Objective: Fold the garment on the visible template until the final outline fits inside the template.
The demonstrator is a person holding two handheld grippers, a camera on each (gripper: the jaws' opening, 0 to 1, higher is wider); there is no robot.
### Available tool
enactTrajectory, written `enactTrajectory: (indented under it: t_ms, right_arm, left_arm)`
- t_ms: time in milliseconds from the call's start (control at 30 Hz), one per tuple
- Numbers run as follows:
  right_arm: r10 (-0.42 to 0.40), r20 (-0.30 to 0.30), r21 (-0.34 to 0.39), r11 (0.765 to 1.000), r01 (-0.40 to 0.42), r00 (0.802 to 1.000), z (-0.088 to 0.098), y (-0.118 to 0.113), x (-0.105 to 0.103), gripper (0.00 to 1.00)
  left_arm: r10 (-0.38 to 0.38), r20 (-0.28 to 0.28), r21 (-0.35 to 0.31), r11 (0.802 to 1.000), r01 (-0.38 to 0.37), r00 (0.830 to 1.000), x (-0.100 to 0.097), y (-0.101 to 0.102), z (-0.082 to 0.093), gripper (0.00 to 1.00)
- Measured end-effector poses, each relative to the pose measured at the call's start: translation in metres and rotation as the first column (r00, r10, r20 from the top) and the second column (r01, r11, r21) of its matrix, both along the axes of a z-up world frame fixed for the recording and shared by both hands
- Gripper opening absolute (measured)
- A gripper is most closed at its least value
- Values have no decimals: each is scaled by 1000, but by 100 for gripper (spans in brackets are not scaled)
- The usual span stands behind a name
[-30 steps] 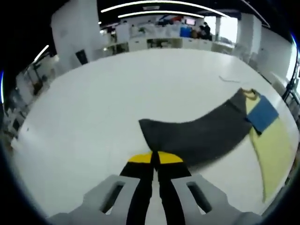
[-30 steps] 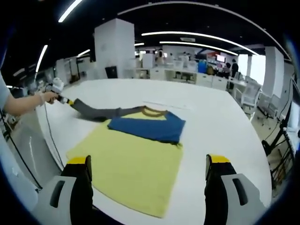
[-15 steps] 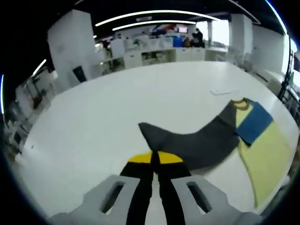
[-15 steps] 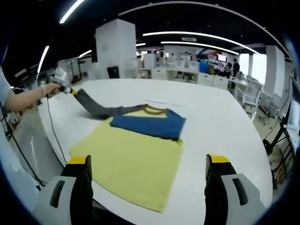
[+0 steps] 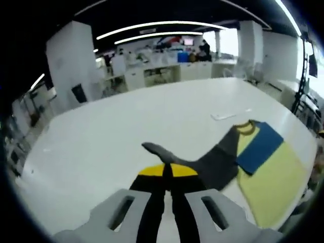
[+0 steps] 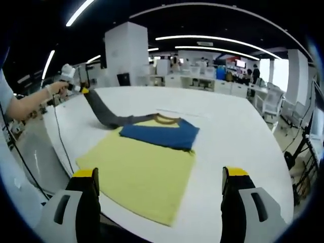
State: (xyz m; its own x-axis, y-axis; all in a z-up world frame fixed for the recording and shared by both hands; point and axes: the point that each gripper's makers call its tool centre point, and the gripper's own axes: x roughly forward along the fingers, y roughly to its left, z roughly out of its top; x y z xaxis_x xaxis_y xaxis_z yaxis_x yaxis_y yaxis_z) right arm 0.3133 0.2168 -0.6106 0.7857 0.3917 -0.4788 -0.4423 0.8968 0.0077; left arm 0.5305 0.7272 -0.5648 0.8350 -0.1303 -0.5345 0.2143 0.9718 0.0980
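Note:
A garment lies on the white table (image 6: 238, 136): a yellow body (image 6: 142, 172), a blue sleeve (image 6: 159, 134) folded across the chest, a brown collar (image 6: 164, 119) and a dark grey sleeve (image 6: 104, 112). My left gripper (image 5: 167, 169) is shut on the grey sleeve's (image 5: 212, 162) cuff and holds it raised off the table; in the right gripper view the left gripper (image 6: 83, 90) shows at far left in a person's hand. My right gripper (image 6: 159, 185) stands open near the garment's hem, nothing between its fingers. I cannot make out a template outline.
A thin white strip (image 5: 223, 115) lies on the table beyond the collar. Office desks, a white pillar (image 6: 126, 55) and chairs (image 6: 271, 104) stand past the table's far edge. A cable (image 6: 55, 147) hangs from the left gripper along the table's left side.
My left gripper has lifted the grey sleeve's cuff higher, so the sleeve now slopes up steeply from the shoulder. The right gripper has stayed open and still.

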Motion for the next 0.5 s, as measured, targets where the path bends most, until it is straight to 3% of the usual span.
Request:
enactTrajectory:
  t_ms: [167, 500]
  right_arm:
    - [-3, -1, 2, 1000, 3, 1000, -1, -6, -4, 100]
    - [-8, 10, 1, 1000, 8, 1000, 2, -17, -10, 100]
  left_arm:
    - [-36, 23, 18, 999, 35, 999, 1, -21, 15, 0]
    - [-99, -6, 13, 995, 99, 995, 1, -64, 25, 0]
